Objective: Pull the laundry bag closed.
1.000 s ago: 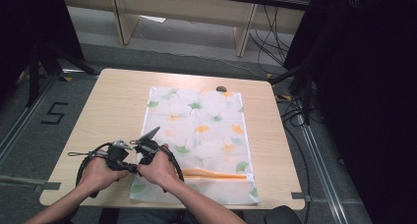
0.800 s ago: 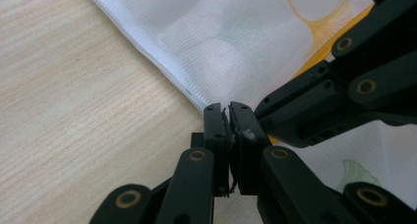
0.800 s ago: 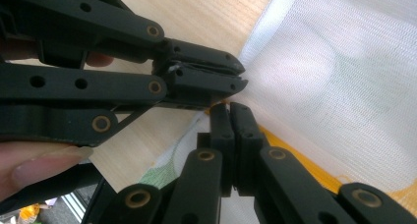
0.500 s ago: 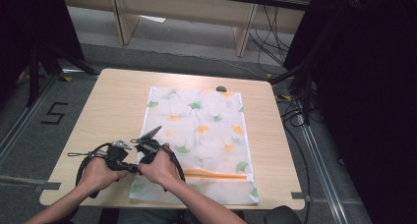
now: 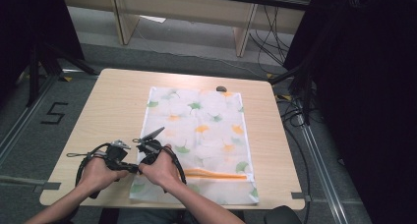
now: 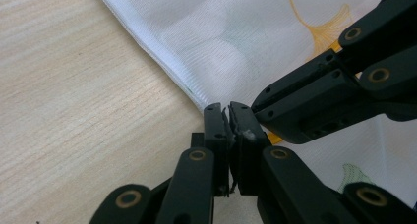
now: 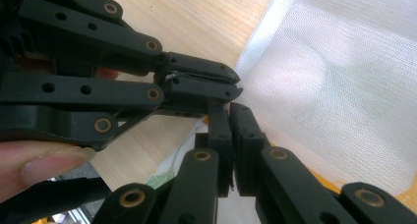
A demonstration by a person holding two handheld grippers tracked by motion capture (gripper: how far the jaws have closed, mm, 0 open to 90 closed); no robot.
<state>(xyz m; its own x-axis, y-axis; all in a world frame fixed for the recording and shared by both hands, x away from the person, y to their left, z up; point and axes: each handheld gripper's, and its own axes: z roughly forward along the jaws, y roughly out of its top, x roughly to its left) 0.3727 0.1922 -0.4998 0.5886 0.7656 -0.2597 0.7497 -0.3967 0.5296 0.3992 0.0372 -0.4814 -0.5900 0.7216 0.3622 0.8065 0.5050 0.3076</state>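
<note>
Mesh bag [image 5: 199,145]: flat on table [image 5: 113,106], zip end near us.
Left gripper [image 6: 227,117]: jaws together at bag's left edge; grip uncertain.
Right gripper [image 7: 230,117]: jaws together, same spot.
Progress: we judge early, bag not lifted.

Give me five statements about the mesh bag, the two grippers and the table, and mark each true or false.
1. The floral mesh bag lies flat on the wooden table. True.
2. The left gripper has its jaws wide open. False: in the left gripper view its jaws stand together at the bag's edge.
3. The right gripper works at the far right corner of the bag. False: both grippers meet at the bag's left edge, near the person's side.
4. An orange zipper runs across the bag near its near end. True.
5. A small dark object sits on the table by the bag's far edge. True.
</note>
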